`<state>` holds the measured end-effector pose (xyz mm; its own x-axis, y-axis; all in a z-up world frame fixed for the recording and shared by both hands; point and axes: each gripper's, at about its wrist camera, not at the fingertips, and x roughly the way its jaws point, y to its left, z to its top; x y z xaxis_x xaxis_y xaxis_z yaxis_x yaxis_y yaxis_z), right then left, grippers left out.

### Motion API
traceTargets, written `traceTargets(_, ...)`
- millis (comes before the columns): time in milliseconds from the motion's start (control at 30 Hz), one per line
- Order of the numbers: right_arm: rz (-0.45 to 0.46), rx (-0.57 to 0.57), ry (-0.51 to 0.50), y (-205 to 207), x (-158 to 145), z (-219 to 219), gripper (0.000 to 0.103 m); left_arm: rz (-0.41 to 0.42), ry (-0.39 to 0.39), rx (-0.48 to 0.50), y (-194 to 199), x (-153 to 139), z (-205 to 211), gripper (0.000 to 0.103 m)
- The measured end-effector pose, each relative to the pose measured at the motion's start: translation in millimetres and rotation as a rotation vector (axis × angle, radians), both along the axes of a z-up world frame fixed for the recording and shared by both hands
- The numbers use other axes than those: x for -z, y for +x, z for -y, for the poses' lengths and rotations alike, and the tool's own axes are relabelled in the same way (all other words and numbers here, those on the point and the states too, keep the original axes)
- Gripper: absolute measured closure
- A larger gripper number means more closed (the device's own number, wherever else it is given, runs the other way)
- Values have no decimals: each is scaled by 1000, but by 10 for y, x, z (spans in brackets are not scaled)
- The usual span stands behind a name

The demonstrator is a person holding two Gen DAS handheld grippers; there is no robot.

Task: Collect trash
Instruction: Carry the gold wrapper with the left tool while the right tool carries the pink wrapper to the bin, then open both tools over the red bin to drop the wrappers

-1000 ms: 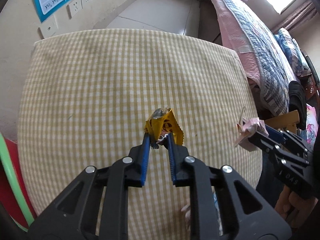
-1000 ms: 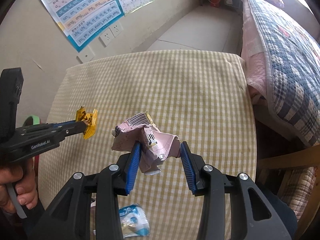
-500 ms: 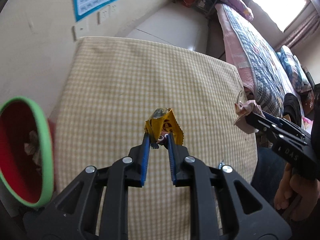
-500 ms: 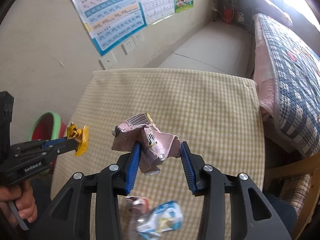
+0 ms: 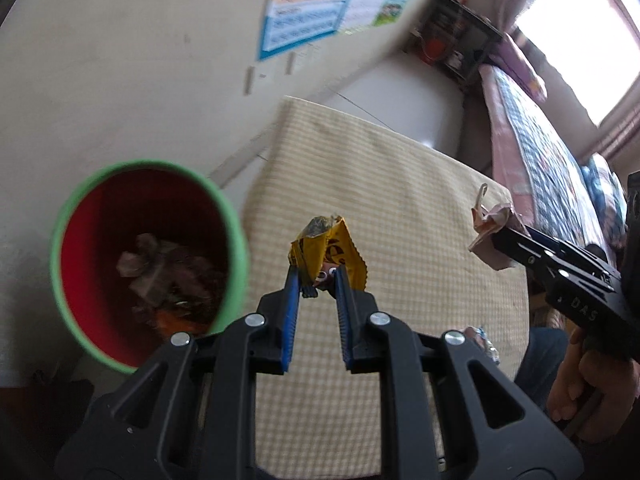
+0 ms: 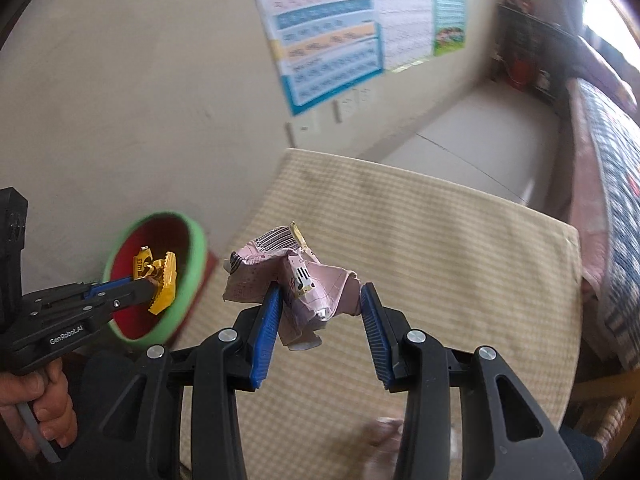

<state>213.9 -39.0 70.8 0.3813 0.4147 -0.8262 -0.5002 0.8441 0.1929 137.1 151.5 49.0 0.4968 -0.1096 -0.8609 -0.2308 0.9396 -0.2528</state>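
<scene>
Left gripper (image 5: 316, 280): tilted steeply downward, held off the left edge of the surface (image 5: 400, 184). Its blue fingers (image 5: 291, 304) are drawn narrow and clamp the lower end of a yellow wrapper (image 5: 328, 252). In the right wrist view this wrapper hangs in front of the mouth of the bin (image 5: 236, 256); whether it is directly over the opening cannot be told. The left hand (image 6: 36, 404) grips the handle from below, one finger on the trigger.

Right gripper (image 6: 320, 300): also pitched downward, above the near part of the surface. Its fingers stand at a moderate gap and pinch a crumpled pink wrapper (image 6: 288, 280). The right hand (image 5: 580, 392) holds the handle at the near right corner.

Readable markings: "GenRobot.AI" on the left gripper body; "DAS" on the right gripper body; a barcode on the pink wrapper. Print on the yellow wrapper is partial and not legible.

Surroundings: the surface carries a yellow-and-white checked cloth. A blurred piece of litter (image 6: 384, 432) lies at its near edge. The bin, red inside with a green rim, stands on the floor beside the left edge and holds crumpled trash (image 5: 160, 264). Beyond it is a wall with a chart poster (image 6: 328, 40) and sockets (image 6: 348, 104). A bed (image 5: 540, 148) with a checked quilt runs along the right side, below a bright window (image 5: 580, 32).
</scene>
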Motion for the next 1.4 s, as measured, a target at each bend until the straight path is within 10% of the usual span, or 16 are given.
traceTargets(1200, -7, -400, -59, -463, 242, -2318, 62, 63, -39, -260, -861, 59, -1707, 83)
traceTargets(1400, -28, -417, -90, -440, 390, -2421, 61, 59, -71, -268, -819, 126, -1782, 71)
